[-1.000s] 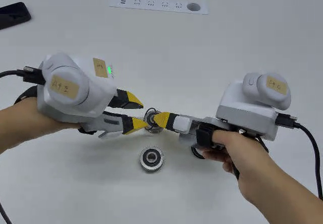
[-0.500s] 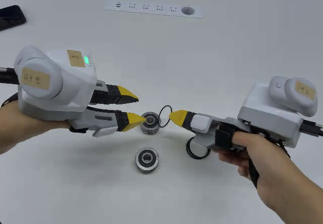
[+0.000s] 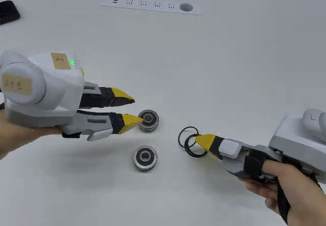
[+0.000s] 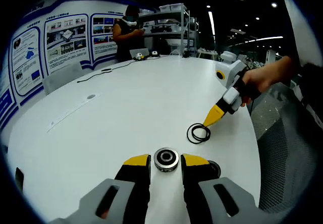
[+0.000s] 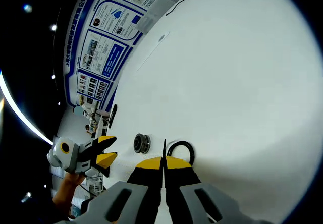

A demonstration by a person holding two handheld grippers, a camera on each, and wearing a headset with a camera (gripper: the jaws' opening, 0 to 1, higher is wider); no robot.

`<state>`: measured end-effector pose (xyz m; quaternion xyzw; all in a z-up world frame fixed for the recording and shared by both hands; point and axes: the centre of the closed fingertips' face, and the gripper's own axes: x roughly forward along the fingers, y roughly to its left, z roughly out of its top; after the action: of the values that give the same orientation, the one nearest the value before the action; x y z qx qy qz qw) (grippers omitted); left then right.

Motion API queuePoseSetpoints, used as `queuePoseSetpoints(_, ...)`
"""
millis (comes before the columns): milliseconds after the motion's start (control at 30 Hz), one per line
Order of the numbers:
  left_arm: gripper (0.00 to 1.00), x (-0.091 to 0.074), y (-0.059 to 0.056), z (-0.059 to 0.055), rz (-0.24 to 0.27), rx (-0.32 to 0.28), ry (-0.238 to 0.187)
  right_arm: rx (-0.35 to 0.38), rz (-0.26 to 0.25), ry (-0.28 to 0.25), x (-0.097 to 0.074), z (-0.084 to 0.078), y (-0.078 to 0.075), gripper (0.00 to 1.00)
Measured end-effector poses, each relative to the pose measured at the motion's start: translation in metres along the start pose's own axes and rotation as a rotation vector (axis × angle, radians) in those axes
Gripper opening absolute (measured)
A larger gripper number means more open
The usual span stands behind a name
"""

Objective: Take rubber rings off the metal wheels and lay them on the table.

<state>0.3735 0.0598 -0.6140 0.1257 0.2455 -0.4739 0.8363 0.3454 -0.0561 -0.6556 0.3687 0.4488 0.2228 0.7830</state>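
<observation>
While we look down in the head view, our left gripper [image 3: 127, 109] hangs at the left of the frame. Its yellow jaws are parted, the lower tip just beside a metal wheel [image 3: 148, 120]. A second wheel [image 3: 145, 157] lies below it, apart from both tools. At lower right, our right gripper [image 3: 205, 141] points in with its jaws pressed together. Its tip touches two overlapping rubber rings [image 3: 189, 139] on the white table [image 3: 229, 58], well clear of the wheels. We judge that spot to be the place for laying the rings down.

From the left gripper view, the open jaws stand on either side of the metal wheel [image 4: 166, 159] at bottom centre without clamping it. We judge they are lined up to steady it for the next pull. Whether it carries a ring we cannot tell. The second wheel [image 4: 214, 167] peeks out behind the right-hand jaw. The rubber rings [image 4: 198, 132] lie right of centre, with the right gripper [image 4: 211, 119] tip on them.

From the right gripper view, the jaws are clenched at bottom centre, and a thin black line rises from between them. We take it for a pinched ring [image 5: 164, 148] seen edge-on and not yet let go. A flat ring [image 5: 180, 148] lies just to its right. The metal wheel [image 5: 142, 143] and the left gripper [image 5: 107, 150] sit further left.
</observation>
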Motion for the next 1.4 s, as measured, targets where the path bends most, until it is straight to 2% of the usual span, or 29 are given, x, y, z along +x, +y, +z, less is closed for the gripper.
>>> queuePoseSetpoints(133, 0.25, -0.004, -0.001, -0.002, 0.011, -0.018, -0.005, 0.016, -0.009, -0.014, -0.004, 0.0, -0.004, 0.02)
queuePoseSetpoints(400, 0.24, -0.009, 0.0, 0.004, 0.037, -0.045, -0.043, 0.058, -0.045, -0.043, -0.01, 0.005, -0.017, 0.02)
queuePoseSetpoints(567, 0.24, -0.012, 0.001, 0.005, 0.05, -0.049, -0.048, 0.042, -0.094, -0.037, -0.011, 0.002, -0.026, 0.04)
queuePoseSetpoints(900, 0.24, -0.019, 0.0, 0.001, 0.069, -0.058, -0.046, 0.018, -0.123, -0.067, -0.018, 0.009, -0.029, 0.06)
queuePoseSetpoints(1033, 0.24, -0.023, 0.001, -0.001, 0.084, -0.068, -0.051, -0.03, -0.107, -0.101, -0.023, 0.019, -0.026, 0.07)
queuePoseSetpoints(1133, 0.25, -0.028, 0.003, -0.002, 0.098, -0.075, -0.057, -0.134, -0.06, -0.135, -0.027, 0.028, -0.018, 0.08)
queuePoseSetpoints(1267, 0.27, -0.037, 0.007, -0.002, 0.122, -0.101, -0.082, -0.244, -0.057, -0.165, -0.034, 0.034, -0.009, 0.1)
queuePoseSetpoints(1333, 0.28, -0.04, 0.008, -0.001, 0.127, -0.101, -0.091, -0.293, -0.063, -0.16, -0.037, 0.034, -0.007, 0.1)
queuePoseSetpoints(1400, 0.3, -0.044, 0.008, -0.001, 0.134, -0.101, -0.099, -0.373, -0.067, -0.155, -0.04, 0.035, -0.004, 0.11)
